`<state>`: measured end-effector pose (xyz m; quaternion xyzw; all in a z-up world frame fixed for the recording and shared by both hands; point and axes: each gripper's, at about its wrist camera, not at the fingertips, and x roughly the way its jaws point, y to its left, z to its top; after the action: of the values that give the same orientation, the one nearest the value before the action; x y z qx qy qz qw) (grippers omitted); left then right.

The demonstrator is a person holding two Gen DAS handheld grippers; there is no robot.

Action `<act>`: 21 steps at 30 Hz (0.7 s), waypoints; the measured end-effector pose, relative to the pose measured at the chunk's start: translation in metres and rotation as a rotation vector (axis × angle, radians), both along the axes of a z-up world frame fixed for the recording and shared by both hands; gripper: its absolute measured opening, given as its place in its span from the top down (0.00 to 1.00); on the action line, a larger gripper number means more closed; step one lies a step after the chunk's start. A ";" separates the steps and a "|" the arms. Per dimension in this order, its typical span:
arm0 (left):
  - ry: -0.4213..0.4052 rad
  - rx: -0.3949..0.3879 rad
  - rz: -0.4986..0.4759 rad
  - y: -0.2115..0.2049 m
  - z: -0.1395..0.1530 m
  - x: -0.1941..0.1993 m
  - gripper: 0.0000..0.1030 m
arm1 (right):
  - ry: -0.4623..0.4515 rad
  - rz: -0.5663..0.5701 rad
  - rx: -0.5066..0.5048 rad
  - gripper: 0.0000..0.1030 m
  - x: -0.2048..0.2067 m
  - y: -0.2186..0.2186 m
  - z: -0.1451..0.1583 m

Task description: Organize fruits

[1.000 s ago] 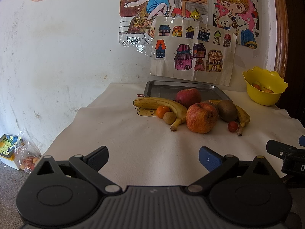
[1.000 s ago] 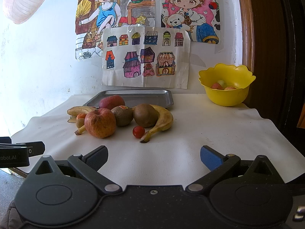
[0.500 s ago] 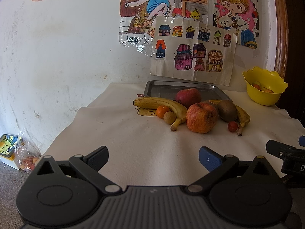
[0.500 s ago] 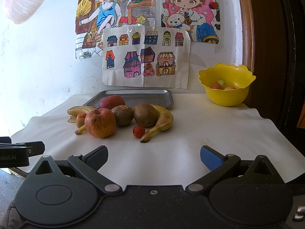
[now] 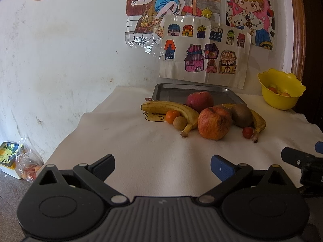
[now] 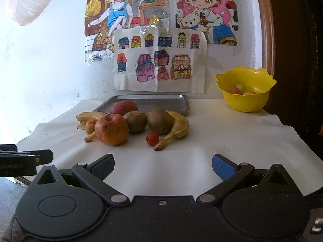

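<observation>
Near the front edge of the white cloth-covered surface [image 5: 125, 133], the left hand-held gripper [image 5: 162, 164] hovers with its blue-padded jaws spread wide and nothing between them; the right hand-held gripper [image 6: 162, 164] is just as wide and just as empty. At 12 o'clock from both lies the fruit pile, well apart from either. Nearest is a mottled red-orange apple [image 5: 214, 123]: round, waxy, probably firm and fairly heavy, best pinched across its widest girth. At its 9 o'clock, a small orange citrus [image 5: 172, 116] and a tan ball-shaped fruit [image 5: 180, 123] touch a curved yellow banana [image 5: 171, 109]; that one looks soft, so grip mid-length, gently. A second banana [image 6: 177, 128] curls around 2 fuzzy brown kiwis [image 6: 159, 122], which should resist slipping. One glossy red cherry tomato [image 6: 152, 138] is tiny and likely to roll or burst. Behind, a darker red apple [image 5: 199, 101] rests against a grey metal tray [image 5: 171, 90]. At 2 o'clock stands a yellow scalloped plastic bowl [image 6: 246, 102], partly filled.
</observation>
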<state>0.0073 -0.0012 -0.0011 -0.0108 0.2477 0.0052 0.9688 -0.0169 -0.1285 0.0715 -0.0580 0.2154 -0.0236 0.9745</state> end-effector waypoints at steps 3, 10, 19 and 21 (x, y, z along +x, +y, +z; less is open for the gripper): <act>0.005 0.010 -0.001 0.000 0.002 0.005 0.00 | -0.010 0.030 0.011 0.01 0.005 -0.002 0.001; 0.034 0.028 -0.032 -0.001 0.006 0.033 0.00 | -0.062 0.076 0.049 0.01 0.014 -0.013 0.004; 0.074 0.048 -0.127 -0.007 0.011 0.074 0.00 | 0.014 0.158 0.030 0.01 0.052 -0.029 0.012; 0.075 0.040 -0.147 -0.008 0.014 0.085 0.00 | 0.050 0.167 -0.013 0.01 0.063 -0.030 0.013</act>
<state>0.0919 -0.0089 0.0133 0.0270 0.2840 -0.0606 0.9565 0.0462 -0.1587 0.0841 -0.0828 0.2339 0.0579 0.9670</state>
